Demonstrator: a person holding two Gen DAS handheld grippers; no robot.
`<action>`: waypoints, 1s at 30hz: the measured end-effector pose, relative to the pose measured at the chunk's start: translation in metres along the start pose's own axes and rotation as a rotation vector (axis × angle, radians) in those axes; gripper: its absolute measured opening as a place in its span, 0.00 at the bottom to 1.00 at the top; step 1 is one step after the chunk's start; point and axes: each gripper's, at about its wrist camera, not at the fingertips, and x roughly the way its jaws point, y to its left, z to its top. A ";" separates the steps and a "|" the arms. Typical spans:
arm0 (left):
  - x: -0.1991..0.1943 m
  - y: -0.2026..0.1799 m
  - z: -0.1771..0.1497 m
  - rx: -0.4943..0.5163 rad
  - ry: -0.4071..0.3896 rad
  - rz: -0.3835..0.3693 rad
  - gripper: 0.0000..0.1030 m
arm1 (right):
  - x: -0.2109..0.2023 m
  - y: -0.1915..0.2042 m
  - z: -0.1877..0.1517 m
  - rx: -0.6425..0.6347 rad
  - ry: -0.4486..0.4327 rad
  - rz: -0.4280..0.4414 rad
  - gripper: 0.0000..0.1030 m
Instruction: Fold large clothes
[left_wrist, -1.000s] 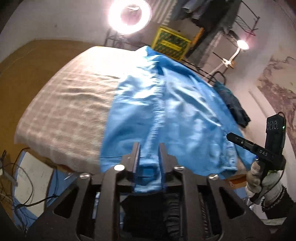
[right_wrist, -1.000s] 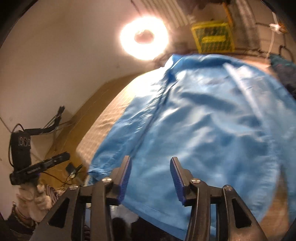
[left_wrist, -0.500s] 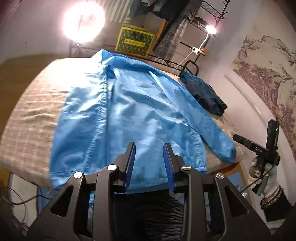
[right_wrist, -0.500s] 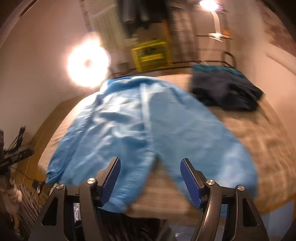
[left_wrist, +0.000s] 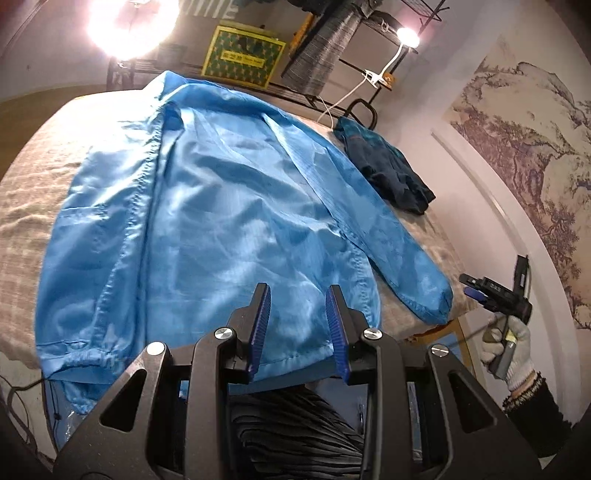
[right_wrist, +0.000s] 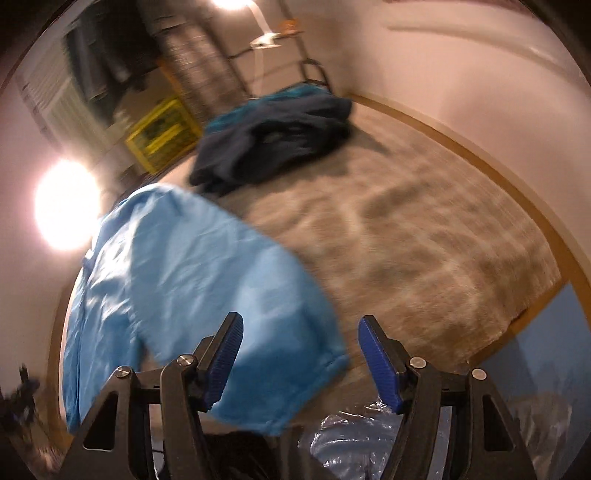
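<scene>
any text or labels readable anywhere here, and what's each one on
Yellow-green box: a pale label strip with print, too small to read.
Right tool: small white marking on its black body, too blurred to read.
Blue jacket, dark garment: no text visible.

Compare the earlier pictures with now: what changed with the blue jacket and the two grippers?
The left gripper let go of the blue jacket hem; its jaws opened. The right gripper opened wider and swung toward the sleeve cuff. The jacket stays spread on the bed; the dark garment is unmoved.

Ring light (left_wrist: 131, 26), landscape mural (left_wrist: 524, 147)
</scene>
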 end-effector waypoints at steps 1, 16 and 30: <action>0.001 0.000 0.000 -0.002 0.003 -0.001 0.30 | 0.008 -0.007 0.002 0.036 0.014 0.020 0.66; 0.012 0.030 -0.008 -0.104 0.036 0.011 0.30 | 0.037 0.022 -0.002 0.024 0.077 0.140 0.01; 0.002 0.049 -0.013 -0.172 0.006 0.006 0.30 | -0.031 0.196 -0.033 -0.379 0.008 0.399 0.00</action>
